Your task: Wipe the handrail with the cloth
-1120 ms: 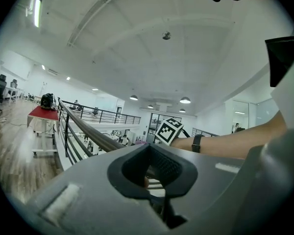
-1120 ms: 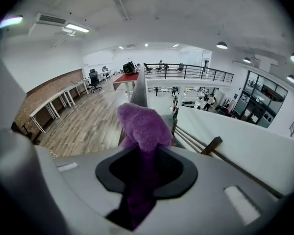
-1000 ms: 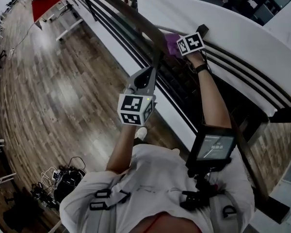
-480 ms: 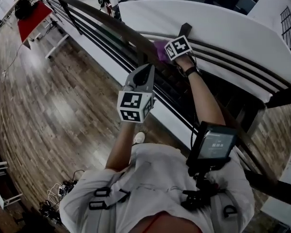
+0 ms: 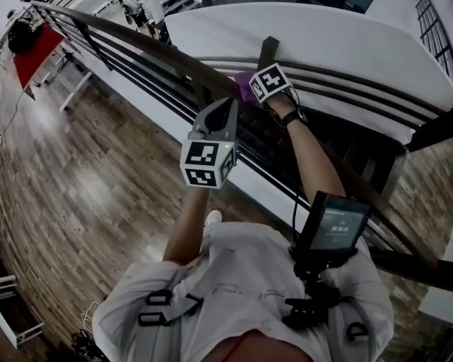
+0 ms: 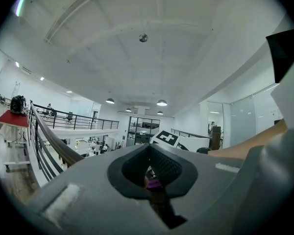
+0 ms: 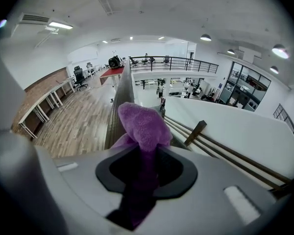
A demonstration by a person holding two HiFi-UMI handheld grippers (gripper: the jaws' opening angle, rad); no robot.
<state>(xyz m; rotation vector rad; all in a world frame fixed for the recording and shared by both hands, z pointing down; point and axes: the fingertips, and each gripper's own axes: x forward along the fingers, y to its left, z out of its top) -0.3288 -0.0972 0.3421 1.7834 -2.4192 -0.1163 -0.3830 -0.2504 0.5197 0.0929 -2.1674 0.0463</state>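
Slippage of the purple cloth point(image 7: 143, 126) looks like the main risk. The right gripper point(image 7: 145, 161) has its fingers clamped on a bunched fold of it, and the free wad pokes out ahead of the tips and sits on top of the dark handrail point(image 5: 147, 45), at the near side of the rail post. Only a narrow pinch of fabric is held, so a hard drag along the rail could probably pull the cloth out of the fingers. It would then fall past the railing to the floor below on the far side.

A 2nd hazard is contact. If the gripper tilts or presses too low, its hard tips rather than the cloth may scrape the rail. If it rides too high, the wad may skim without cleaning. The bunched shape also covers only a thin stripe of the top, so the sides of the rail could be missed.

The left gripper point(image 5: 225, 111) hangs just near of the rail, fingers together and empty. A swing of that arm could knock it against the railing.
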